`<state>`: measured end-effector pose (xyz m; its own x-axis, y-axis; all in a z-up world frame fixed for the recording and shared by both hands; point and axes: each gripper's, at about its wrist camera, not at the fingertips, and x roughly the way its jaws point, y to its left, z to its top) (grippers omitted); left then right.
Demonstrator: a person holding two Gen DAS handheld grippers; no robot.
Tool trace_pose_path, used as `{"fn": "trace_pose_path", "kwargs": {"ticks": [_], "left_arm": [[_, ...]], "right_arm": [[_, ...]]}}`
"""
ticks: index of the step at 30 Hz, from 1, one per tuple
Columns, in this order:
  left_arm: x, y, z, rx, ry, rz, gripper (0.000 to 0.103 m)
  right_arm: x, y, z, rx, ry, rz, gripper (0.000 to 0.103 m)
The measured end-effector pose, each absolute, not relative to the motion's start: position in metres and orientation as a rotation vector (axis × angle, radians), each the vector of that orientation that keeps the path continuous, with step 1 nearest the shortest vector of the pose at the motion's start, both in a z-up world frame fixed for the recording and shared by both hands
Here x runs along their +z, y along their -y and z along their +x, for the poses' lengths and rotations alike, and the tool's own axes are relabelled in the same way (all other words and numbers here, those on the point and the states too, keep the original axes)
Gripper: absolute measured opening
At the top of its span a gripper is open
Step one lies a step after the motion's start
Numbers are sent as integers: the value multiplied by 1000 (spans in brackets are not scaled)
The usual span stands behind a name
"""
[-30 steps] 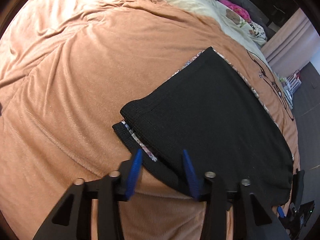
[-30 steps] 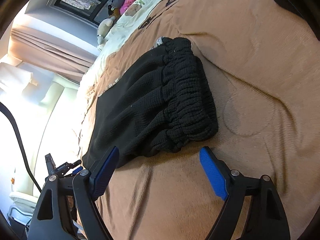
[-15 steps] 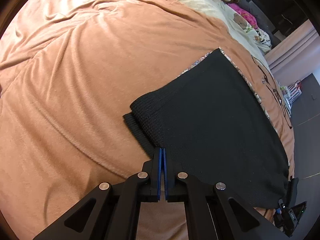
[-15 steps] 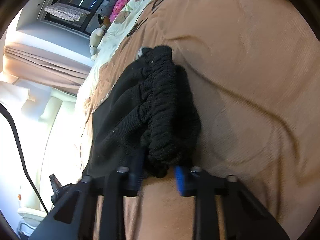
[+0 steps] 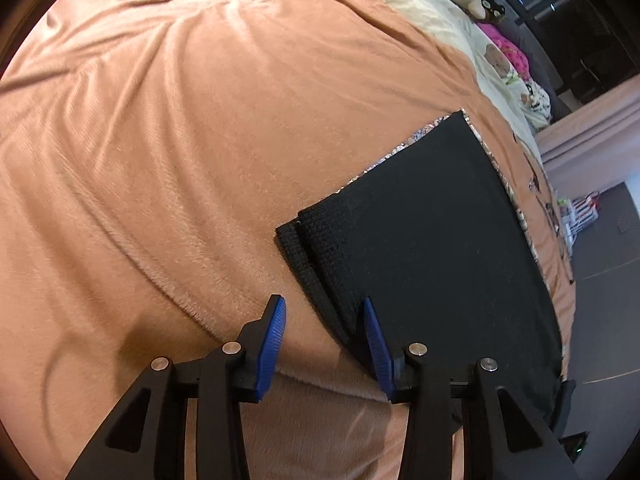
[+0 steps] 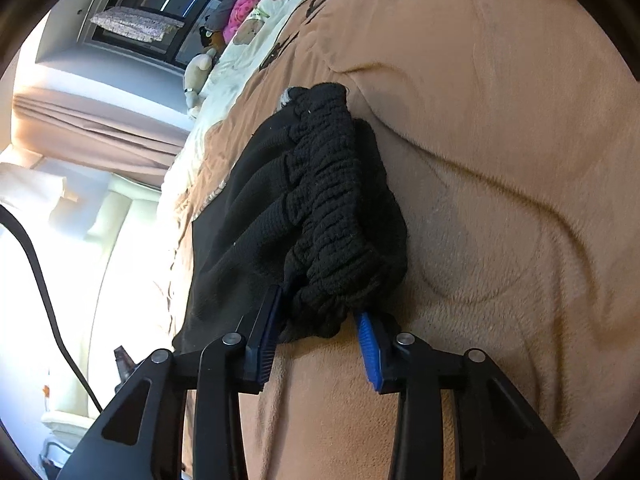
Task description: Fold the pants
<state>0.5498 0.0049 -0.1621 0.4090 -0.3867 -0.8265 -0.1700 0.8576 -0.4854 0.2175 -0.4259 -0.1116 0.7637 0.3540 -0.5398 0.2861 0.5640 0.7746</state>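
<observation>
While one pair of black pants [image 5: 432, 248] lies folded, two grippers attend.

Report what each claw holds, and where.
Right claw: pants, by the bunched waistband, jaws just easing wider. Left claw: nothing; just opened, astride the hem.

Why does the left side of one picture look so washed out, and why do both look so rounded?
Right wrist view: daylight overexposes the curtains, while the black pants stay dark. Left wrist view: evenly lit; the blanket blurs slightly leftward. Both: fisheye bulge, black corners.
</observation>
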Motion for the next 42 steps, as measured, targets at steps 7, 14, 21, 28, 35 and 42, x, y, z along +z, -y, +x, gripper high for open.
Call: {"fn": "trace_pose_path", "kwargs": {"ticks": [7, 14, 21, 28, 35, 42], "left_arm": [[-162, -10, 559, -193, -1093, -633, 43], [-159, -9, 564, -240, -1070, -638, 43], [-171, -13, 572, -199, -1066, -651, 17], [-152, -18, 567, -197, -1014, -642, 6], [-112, -23, 552, -218, -953, -639, 6], [-83, -37, 527, -203, -916, -645, 6]], "right_arm": [[-119, 433, 220, 52, -718, 1016, 34], [-119, 430, 218, 60, -697, 1030, 44], [-123, 425, 225, 9, -672, 1040, 46], [-117, 422, 227, -39, -655, 1030, 18], [-91, 414, 224, -15, -620, 975, 15], [-85, 405, 220, 26, -627, 945, 14]]}}
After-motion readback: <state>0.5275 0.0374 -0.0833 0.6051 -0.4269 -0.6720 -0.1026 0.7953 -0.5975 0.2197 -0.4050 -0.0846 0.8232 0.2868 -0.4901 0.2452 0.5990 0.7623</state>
